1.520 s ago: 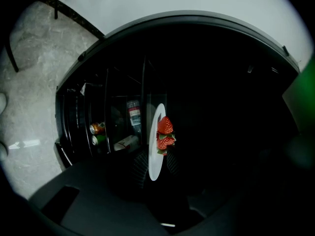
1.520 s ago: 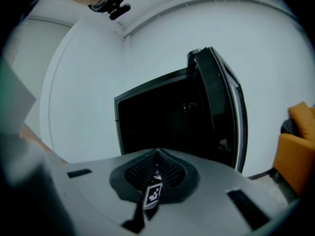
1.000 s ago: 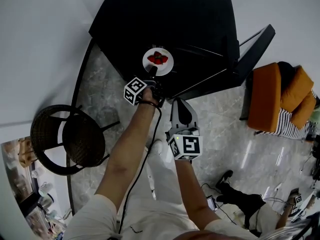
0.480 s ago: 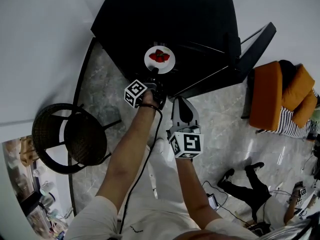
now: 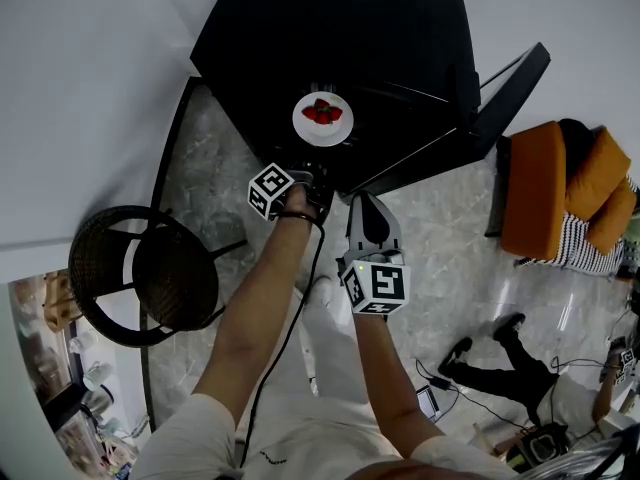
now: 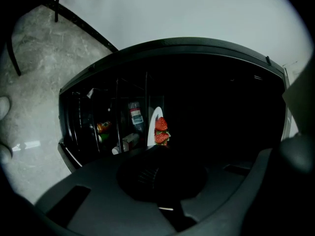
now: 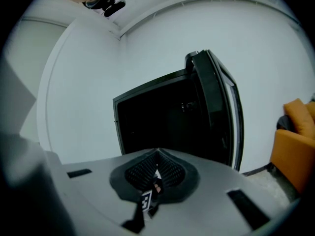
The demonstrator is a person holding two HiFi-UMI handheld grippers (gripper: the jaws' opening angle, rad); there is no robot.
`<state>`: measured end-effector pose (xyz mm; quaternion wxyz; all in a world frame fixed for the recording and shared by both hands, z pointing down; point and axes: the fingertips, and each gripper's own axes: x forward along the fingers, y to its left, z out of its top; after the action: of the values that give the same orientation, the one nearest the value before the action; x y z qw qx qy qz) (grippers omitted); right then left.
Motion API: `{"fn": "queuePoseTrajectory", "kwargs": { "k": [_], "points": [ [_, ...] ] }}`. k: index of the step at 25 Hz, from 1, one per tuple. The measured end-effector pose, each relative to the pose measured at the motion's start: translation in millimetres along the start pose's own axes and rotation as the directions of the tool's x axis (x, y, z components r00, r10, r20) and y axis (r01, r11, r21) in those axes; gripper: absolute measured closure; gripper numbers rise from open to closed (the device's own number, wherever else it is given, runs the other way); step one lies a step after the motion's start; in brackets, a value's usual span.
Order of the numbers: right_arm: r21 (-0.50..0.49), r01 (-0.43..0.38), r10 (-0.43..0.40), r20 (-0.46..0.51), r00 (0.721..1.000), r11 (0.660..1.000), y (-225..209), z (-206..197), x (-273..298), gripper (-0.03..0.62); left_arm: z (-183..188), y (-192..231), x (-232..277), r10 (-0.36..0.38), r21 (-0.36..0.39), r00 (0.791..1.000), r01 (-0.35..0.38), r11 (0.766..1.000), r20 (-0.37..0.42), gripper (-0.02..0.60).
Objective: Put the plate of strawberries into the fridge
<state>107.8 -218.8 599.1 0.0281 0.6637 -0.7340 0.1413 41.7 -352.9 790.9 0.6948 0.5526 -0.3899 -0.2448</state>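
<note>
A white plate (image 5: pixel 323 118) with red strawberries (image 5: pixel 322 112) rests on a shelf inside the open black fridge (image 5: pixel 400 28). In the left gripper view the plate (image 6: pixel 153 122) appears edge-on, with the strawberries (image 6: pixel 161 131) beside it. My left gripper (image 5: pixel 312 170) hangs just outside the fridge front, a short way from the plate, shut and empty. Its dark jaws (image 6: pixel 156 151) fill the lower part of its own view. My right gripper (image 5: pixel 362 203) is lower, over the floor, shut with nothing in it. It (image 7: pixel 157 154) faces the fridge opening.
The fridge door (image 5: pixel 500 98) stands open to the right. Bottles and cans (image 6: pixel 134 116) sit on the fridge shelves to the left of the plate. A dark wicker chair (image 5: pixel 140 278) is at the left and an orange armchair (image 5: pixel 560 188) at the right. A person (image 5: pixel 500 388) sits on the floor.
My left gripper has let go of the plate, drawn back from the fridge and shut. The plate stays on the shelf. The right gripper has barely moved.
</note>
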Motion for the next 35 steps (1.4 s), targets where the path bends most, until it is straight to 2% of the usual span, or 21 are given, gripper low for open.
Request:
{"fn": "queuePoseTrajectory", "kwargs": {
  "k": [22, 29, 35],
  "points": [
    [0.007, 0.021, -0.021, -0.019, 1.000, 1.000, 14.7, 20.6, -12.3, 0.582, -14.6, -93.1, -56.7, -0.131, -0.041, 0.991, 0.131, 0.991, 0.004, 0.581],
    [0.014, 0.010, -0.010, -0.019, 1.000, 1.000, 21.3, 46.5, -21.3, 0.582, -15.8, -135.0, -84.9, -0.166, 0.013, 0.986, 0.166, 0.986, 0.004, 0.581],
    [0.033, -0.001, 0.002, -0.025, 1.000, 0.999, 34.6, 71.2, -30.8, 0.582, -19.5, -163.0, -116.6, -0.168, 0.040, 0.986, 0.167, 0.985, 0.016, 0.581]
  ]
}}
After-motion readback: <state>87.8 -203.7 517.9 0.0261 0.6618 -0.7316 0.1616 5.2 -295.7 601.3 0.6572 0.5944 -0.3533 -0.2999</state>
